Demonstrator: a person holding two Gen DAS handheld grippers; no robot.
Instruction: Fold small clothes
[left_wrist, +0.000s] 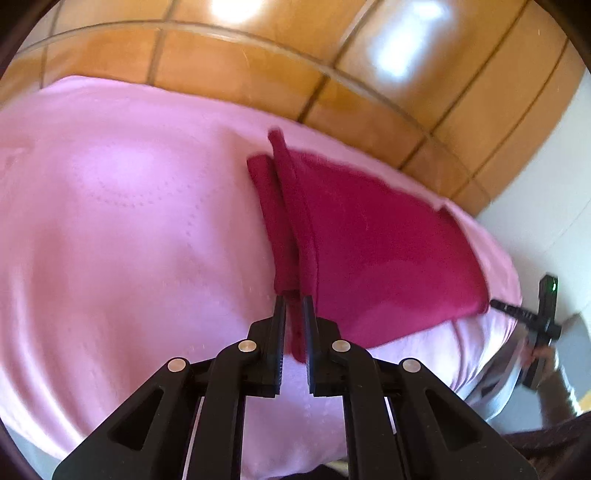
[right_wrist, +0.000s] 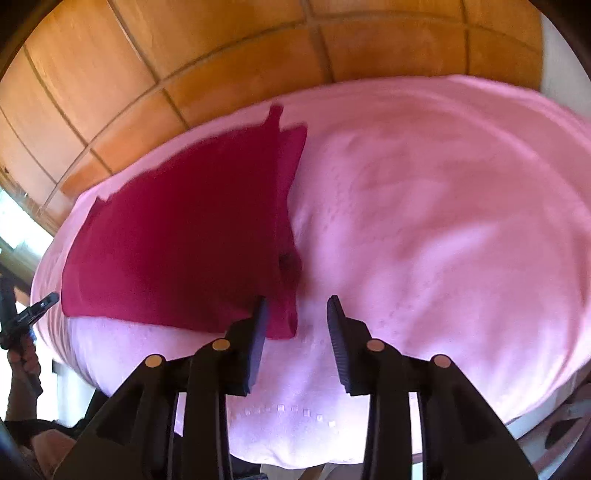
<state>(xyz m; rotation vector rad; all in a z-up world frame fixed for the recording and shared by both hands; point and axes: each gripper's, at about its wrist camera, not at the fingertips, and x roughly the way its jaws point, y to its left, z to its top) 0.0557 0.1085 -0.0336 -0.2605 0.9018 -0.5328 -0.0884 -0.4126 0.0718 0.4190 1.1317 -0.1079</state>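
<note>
A crimson garment (left_wrist: 369, 251) lies spread on a pink blanket (left_wrist: 129, 221), with a folded ridge along its left side. My left gripper (left_wrist: 294, 306) is shut on the near end of that ridge, and cloth shows between its tips. The right gripper (left_wrist: 517, 314), held by a hand, sits at the garment's far right corner. In the right wrist view the garment (right_wrist: 177, 240) spreads left over the blanket (right_wrist: 443, 221). My right gripper (right_wrist: 297, 306) stands open over its near corner, and the pads do not press on it. The left gripper (right_wrist: 44, 301) shows at the left edge.
The pink blanket covers a raised, rounded surface that drops off at its edges. An orange tiled floor (left_wrist: 240, 74) lies beyond it. A white wall (left_wrist: 535, 203) stands at the right. A hand and sleeve (right_wrist: 22, 365) appear low on the left.
</note>
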